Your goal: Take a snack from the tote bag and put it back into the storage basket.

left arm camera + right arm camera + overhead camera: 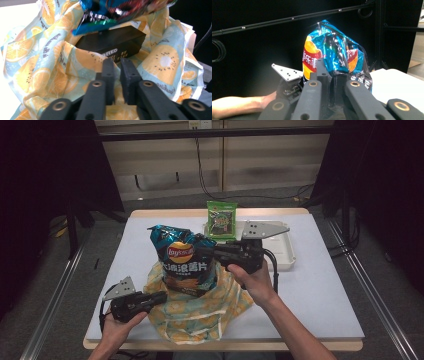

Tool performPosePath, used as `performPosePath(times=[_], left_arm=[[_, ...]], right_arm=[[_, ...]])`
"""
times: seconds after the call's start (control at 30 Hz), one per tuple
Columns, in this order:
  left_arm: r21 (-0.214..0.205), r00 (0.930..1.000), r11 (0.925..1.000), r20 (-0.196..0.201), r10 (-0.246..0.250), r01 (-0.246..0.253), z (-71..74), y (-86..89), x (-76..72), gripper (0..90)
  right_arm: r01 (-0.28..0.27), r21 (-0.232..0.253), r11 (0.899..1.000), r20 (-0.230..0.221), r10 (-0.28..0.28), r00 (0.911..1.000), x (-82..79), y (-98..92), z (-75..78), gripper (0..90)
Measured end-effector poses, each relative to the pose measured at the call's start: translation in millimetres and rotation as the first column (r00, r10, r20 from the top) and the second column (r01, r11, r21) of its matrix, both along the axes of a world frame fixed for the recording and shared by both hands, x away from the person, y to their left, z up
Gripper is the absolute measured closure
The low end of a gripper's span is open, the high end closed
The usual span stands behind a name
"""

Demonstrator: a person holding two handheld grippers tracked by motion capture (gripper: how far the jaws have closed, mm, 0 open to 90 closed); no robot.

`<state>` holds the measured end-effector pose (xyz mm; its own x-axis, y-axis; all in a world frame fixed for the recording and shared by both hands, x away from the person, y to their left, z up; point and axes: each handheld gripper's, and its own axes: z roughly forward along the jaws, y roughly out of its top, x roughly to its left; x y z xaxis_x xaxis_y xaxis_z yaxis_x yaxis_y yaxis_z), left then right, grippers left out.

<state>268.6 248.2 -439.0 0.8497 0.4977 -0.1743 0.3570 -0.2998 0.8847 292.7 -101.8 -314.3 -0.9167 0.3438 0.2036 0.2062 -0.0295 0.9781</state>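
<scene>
The right gripper (pixel 210 251) was clamped on the chip bag's (pixel 181 260) side, apparently to lower it upright into the fruit-print cloth bag (pixel 192 312) at the tabletop's near edge. The left gripper (pixel 162 296), nearly closed, pinched that cloth beside a dark box (pixel 113 42), presumably to steady it.

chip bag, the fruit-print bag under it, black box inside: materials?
Chip bag: glossy metallised plastic film, going by its glare and sharp crinkles. Fruit-print bag: soft matte fabric, perhaps thin nonwoven; it slumps in loose folds. Black box: likely printed cardboard, with crisp edges and slight sheen.
</scene>
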Motion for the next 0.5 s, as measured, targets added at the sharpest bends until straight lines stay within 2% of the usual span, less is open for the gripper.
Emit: performPosePath(times=[0.17,0.5], left_arm=[[-0.002,1.0,1.0,-0.002,-0.008,0.008,-0.2,0.1,-0.1,90.0],[-0.014,1.0,0.9999,0.002,-0.007,0.007,1.3,0.6,-1.3,89.8]], right_arm=[[0.012,-0.001,1.0,0.015,-0.012,0.9998,-1.5,-3.8,9.2,87.0],[0.038,0.028,0.999,0.034,-0.039,0.9987,7.7,-10.4,26.2,87.2]])
